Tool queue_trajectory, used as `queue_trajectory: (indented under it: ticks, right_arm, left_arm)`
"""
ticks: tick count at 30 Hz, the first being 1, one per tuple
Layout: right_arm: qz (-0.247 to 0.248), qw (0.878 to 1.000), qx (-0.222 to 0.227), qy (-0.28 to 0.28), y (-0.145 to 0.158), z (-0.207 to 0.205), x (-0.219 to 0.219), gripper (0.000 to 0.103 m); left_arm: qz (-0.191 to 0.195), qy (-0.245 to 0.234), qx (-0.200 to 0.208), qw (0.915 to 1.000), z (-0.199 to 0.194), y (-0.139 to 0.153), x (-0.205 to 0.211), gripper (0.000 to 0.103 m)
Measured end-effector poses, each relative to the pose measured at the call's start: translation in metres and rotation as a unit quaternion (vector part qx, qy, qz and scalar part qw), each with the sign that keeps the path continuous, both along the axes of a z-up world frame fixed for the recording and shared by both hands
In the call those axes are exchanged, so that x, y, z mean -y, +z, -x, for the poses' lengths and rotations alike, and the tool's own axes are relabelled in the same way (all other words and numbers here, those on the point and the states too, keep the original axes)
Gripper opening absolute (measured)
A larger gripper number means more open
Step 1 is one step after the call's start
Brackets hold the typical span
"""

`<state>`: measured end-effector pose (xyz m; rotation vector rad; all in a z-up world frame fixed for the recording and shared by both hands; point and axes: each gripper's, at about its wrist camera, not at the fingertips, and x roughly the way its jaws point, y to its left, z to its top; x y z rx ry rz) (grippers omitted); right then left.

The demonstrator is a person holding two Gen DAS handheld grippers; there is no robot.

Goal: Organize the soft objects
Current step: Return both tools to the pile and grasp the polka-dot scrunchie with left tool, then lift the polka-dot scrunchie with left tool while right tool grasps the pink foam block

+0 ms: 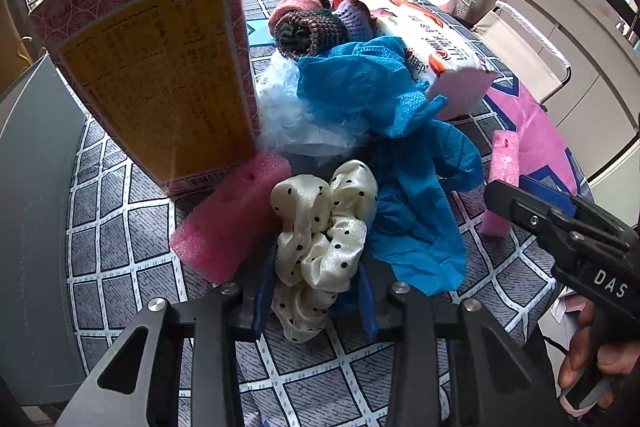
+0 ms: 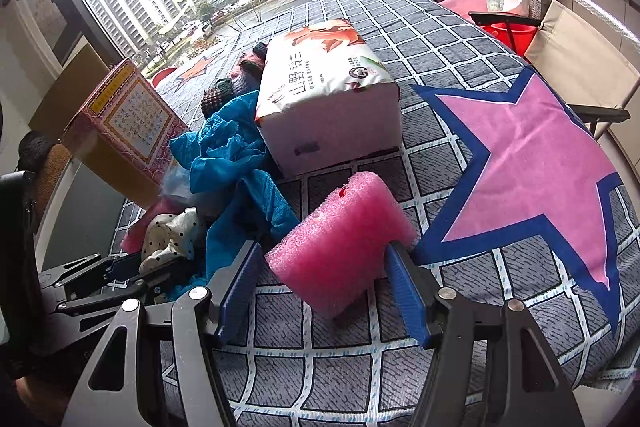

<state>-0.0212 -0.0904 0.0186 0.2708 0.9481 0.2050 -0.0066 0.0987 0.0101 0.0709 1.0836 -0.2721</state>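
The polka-dot scrunchie (image 1: 320, 243) is sitting bunched at the near edge of the pile on the tabletop (image 1: 120, 267), its long axis running away from the left gripper (image 1: 316, 311), whose pads are pinching its near end. The right gripper (image 2: 324, 291) is straddling a pink foam block (image 2: 340, 247) (long axis slanting toward the tissue pack (image 2: 328, 107)) — jaws part-open, one pad touching. Closing squarely across the block's flat sides — gently — would likely suit best.

Red patterned carton (image 1: 152, 67) upright on checked cloth (image 2: 460, 39) w/ pink star (image 2: 532, 163); folding chair (image 2: 580, 63) at far edge, red bucket (image 2: 512, 35) beside it; parked cars outside.
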Motion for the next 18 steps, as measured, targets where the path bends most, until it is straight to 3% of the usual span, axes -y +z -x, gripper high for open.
queue_trajectory:
  ticks: [4,7,8,10,18]
  right_arm:
    - [-0.011,1.0,0.001,-0.001,-0.002,0.001,0.006,0.061]
    - [-0.031,0.999,-0.029,-0.007,-0.003,-0.001,0.01,0.061]
    - [-0.04,0.998,-0.036,-0.012,-0.003,-0.001,0.012,0.062]
    - [-0.048,0.998,-0.047,-0.018,-0.004,-0.001,0.015,0.068]
    - [-0.065,0.995,-0.069,-0.035,-0.009,-0.008,0.014,0.069]
  left_arm:
    - [0.012,0.011,0.002,0.9999,0.002,0.008,-0.008,0.03]
    - [0.011,0.007,0.017,0.9998,0.009,0.017,-0.009,0.03]
    - [0.005,0.006,0.018,0.9998,0.01,0.017,-0.009,0.032]
    - [-0.007,0.007,0.01,0.9999,0.009,0.012,-0.008,0.05]
    - [-0.005,-0.001,-0.004,1.0,0.002,-0.003,0.003,0.056]
